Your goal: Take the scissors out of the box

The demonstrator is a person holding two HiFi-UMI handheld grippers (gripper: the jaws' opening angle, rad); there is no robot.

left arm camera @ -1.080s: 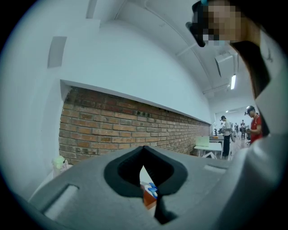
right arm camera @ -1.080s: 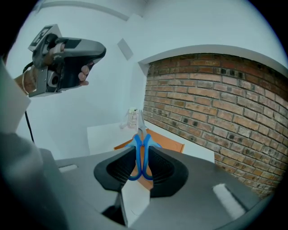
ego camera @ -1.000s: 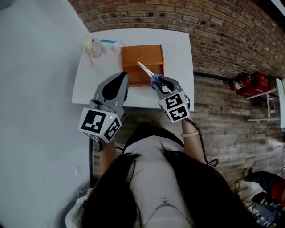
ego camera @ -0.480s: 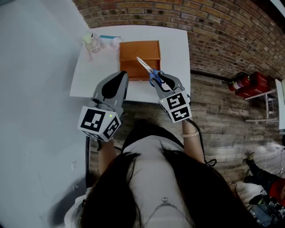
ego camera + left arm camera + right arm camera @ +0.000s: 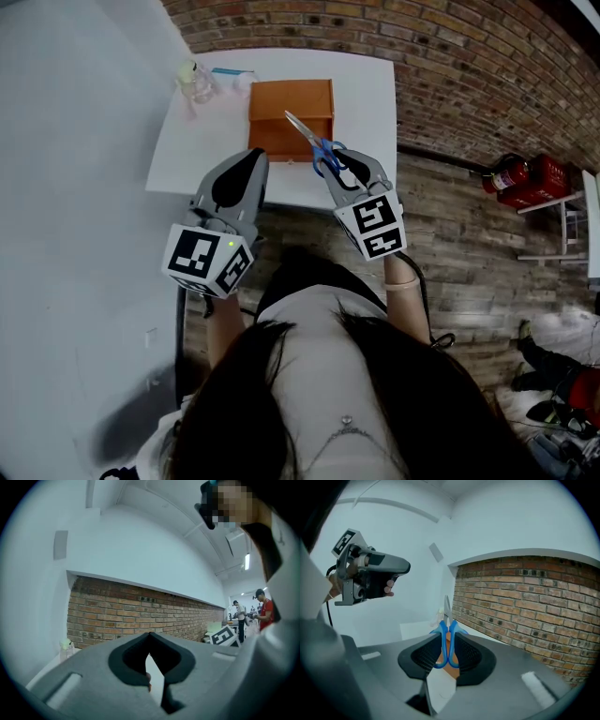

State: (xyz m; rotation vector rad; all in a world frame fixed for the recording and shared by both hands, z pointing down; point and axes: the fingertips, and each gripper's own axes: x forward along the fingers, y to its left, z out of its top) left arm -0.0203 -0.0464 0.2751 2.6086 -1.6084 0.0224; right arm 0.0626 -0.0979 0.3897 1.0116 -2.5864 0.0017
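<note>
Right gripper view — right claw (image 5: 446, 654) clamps scissors (image 5: 445, 639) handles

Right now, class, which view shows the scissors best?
The head view: the scissors show whole, blades and blue handles, against the orange box. The right gripper view shows them end-on, handles clamped in the right gripper. The left gripper view: none.

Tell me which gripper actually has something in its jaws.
The right gripper: its jaws clamp the blue handles of the scissors, blades pointing toward the orange box. The left gripper is shut with nothing between its jaws.
</note>
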